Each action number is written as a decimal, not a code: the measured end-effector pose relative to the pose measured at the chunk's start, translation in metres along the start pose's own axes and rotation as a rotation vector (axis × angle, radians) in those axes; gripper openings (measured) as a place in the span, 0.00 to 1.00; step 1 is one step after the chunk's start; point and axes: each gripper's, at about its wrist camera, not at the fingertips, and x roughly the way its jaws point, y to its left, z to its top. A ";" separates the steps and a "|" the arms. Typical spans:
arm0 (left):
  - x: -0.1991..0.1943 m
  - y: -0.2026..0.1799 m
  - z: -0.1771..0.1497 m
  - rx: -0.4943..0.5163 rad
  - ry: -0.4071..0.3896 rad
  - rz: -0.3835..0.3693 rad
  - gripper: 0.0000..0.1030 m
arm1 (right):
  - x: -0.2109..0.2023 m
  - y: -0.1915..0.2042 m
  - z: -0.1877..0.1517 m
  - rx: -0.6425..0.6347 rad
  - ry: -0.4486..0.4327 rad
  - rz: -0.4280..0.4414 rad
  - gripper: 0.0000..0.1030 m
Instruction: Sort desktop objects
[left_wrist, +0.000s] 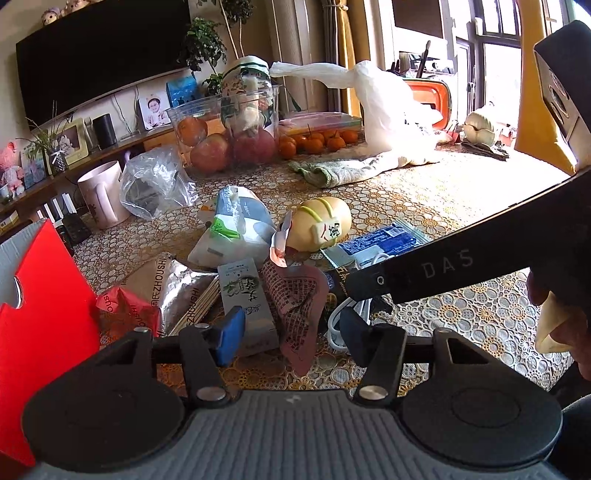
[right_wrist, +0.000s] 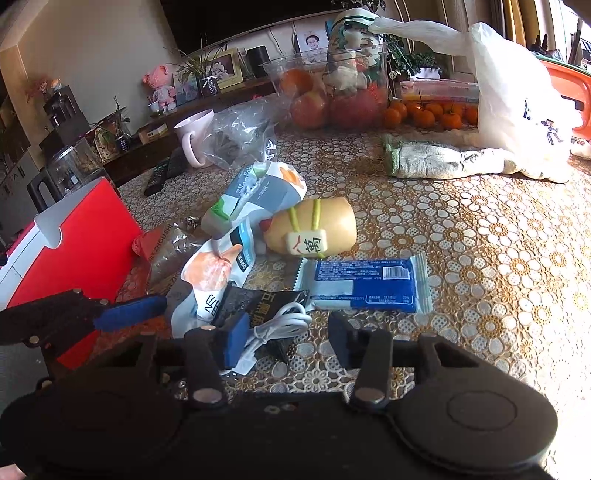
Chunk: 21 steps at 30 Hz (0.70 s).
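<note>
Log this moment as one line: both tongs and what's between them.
left tongs: open, over grey carton and pink wrapper | right tongs: open, around white cable | nothing gripped

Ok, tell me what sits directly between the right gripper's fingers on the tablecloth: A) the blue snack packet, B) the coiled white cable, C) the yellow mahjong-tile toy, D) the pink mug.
B: the coiled white cable lies in the gap at the right gripper, while the blue snack packet lies beyond the fingers.
</note>
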 end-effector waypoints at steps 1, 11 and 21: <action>-0.001 0.000 0.000 -0.003 -0.004 -0.003 0.48 | -0.001 0.000 0.000 0.009 0.002 0.009 0.36; -0.001 -0.003 0.004 0.027 -0.022 0.020 0.33 | -0.013 -0.003 -0.001 0.075 -0.028 0.026 0.30; -0.005 -0.006 0.005 0.045 -0.033 0.021 0.08 | -0.025 -0.003 -0.002 0.079 -0.058 0.017 0.29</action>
